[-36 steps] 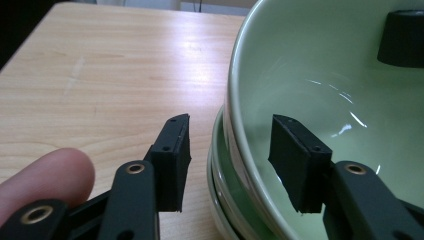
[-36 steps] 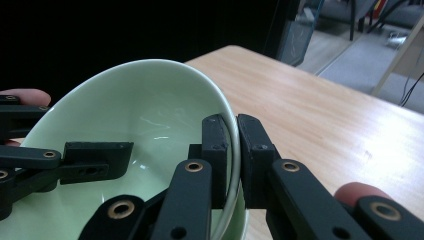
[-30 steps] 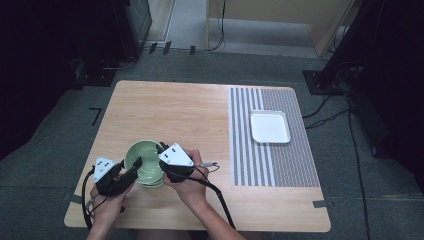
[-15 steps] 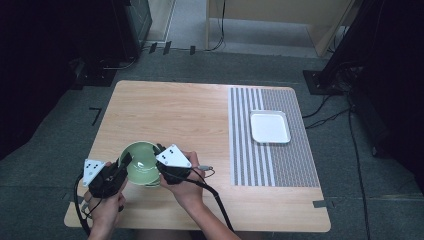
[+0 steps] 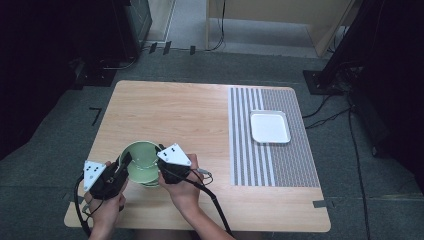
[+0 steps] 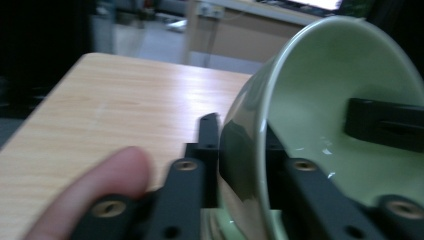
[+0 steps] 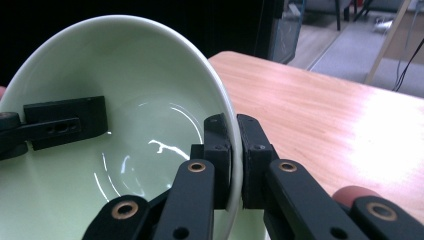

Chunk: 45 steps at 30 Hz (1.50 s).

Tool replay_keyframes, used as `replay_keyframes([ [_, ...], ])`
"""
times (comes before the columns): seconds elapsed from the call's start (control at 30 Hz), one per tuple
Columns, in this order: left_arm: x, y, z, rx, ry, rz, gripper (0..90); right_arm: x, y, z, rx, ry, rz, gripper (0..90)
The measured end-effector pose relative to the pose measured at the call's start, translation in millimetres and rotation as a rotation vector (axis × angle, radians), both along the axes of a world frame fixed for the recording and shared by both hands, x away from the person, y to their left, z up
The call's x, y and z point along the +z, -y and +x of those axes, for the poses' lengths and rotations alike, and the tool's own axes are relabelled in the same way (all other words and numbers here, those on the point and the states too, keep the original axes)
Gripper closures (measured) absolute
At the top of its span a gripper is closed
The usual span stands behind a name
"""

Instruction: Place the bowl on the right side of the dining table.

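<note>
At the right gripper [image 7: 234, 125]: pressed together on the rim of the green bowl [image 5: 142, 160], one jaw inside the wall and one outside, pinching it with no gap to see. At the left gripper [image 6: 240, 135]: straddles the opposite rim the same way, one jaw in the hollow, one against the outer wall. Has just been opening a little with the rim between the jaws; cannot tell whether the pads press the wall or merely flank it.

Outward from there: holds the bowl tipped, mouth turned toward the far side, at the near left part of the table [image 5: 190, 115], between the two hands. Shows a pale green edge [image 5: 146, 183] just beneath it, perhaps a second bowl, too little in sight to be sure. Grips each tool from the near edge, left hand [image 5: 107, 205] and right hand [image 5: 185, 192], cables trailing back. Far to the right, well apart from the bowl, lies a white tray [image 5: 270, 126] on a striped mat [image 5: 250, 165].

Judged as the step in hand: taking up the bowl with both grippers, right side secured, left side not clearly so.

For the next move: calls first for a firm left pinch, then for both hands rising together and level, so as not to twist the rim out of either grip or drag whatever sits underneath.
</note>
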<state>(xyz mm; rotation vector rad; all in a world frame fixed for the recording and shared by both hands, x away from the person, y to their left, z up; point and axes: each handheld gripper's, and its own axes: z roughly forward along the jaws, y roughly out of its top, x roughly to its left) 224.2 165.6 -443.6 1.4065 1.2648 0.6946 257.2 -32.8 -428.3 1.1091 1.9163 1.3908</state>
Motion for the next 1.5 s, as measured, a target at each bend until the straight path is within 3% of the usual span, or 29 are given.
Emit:
replay_keyframes([
  [0.07, 0.1, -5.0, 0.8, -0.043, 0.017, -0.027, 57.6, 0.4, 0.9, -0.2, -0.004, 0.009, -0.015, 85.5],
  [0.13, -0.6, -7.9, 1.2, -0.046, 0.034, -0.038, 43.5, 0.9, 4.2, 1.3, -0.016, 0.006, -0.009, 85.4],
  [0.23, -0.5, -13.0, 4.2, -0.065, 0.015, -0.043, 20.9, 3.3, 10.9, 3.2, -0.037, 0.017, 0.008, 85.4],
  [0.33, 2.2, -18.1, 3.1, -0.086, 0.051, -0.064, 9.3, 7.0, 17.5, 5.1, -0.045, 0.024, 0.018, 85.4],
  [0.4, 5.2, -21.5, 1.8, -0.095, 0.063, -0.087, 8.7, 8.2, 20.1, 6.4, -0.05, 0.029, 0.018, 85.4],
  [0.47, 7.3, -25.5, 1.5, -0.11, 0.078, -0.11, 0.5, 9.5, 24.0, 8.2, -0.061, 0.027, 0.023, 85.3],
  [0.57, 7.9, -33.1, 1.0, -0.099, 0.088, -0.121, 0.0, 10.9, 29.8, 9.9, -0.075, 0.03, 0.029, 85.3],
  [0.8, -1.2, -52.0, 7.8, -0.009, 0.034, -0.09, 0.0, 14.8, 41.5, 11.3, -0.091, 0.036, 0.034, 85.3],
  [0.93, -10.7, -61.3, 13.0, 0.047, -0.016, -0.036, 0.0, 14.3, 47.9, 11.4, -0.095, 0.03, 0.033, 85.3],
  [1.1, -26.6, -69.4, 22.5, 0.086, -0.132, 0.031, 0.0, 11.2, 56.8, 11.0, -0.106, 0.024, 0.024, 85.3],
  [1.23, -42.0, -67.0, 30.4, 0.11, -0.24, 0.123, 0.0, 9.1, 63.4, 12.4, -0.115, 0.011, 0.04, 85.2],
  [1.33, -51.1, -66.4, 34.1, 0.121, -0.296, 0.153, 0.0, 8.9, 66.9, 12.1, -0.119, 0.007, 0.045, 85.3],
  [1.43, -62.1, -65.8, 39.5, 0.13, -0.377, 0.23, 0.0, 10.0, 70.4, 11.7, -0.12, 0.007, 0.051, 85.3],
  [1.5, -66.9, -65.0, 42.4, 0.138, -0.406, 0.262, 0.0, 11.2, 73.7, 11.7, -0.125, 0.008, 0.055, 85.3],
])
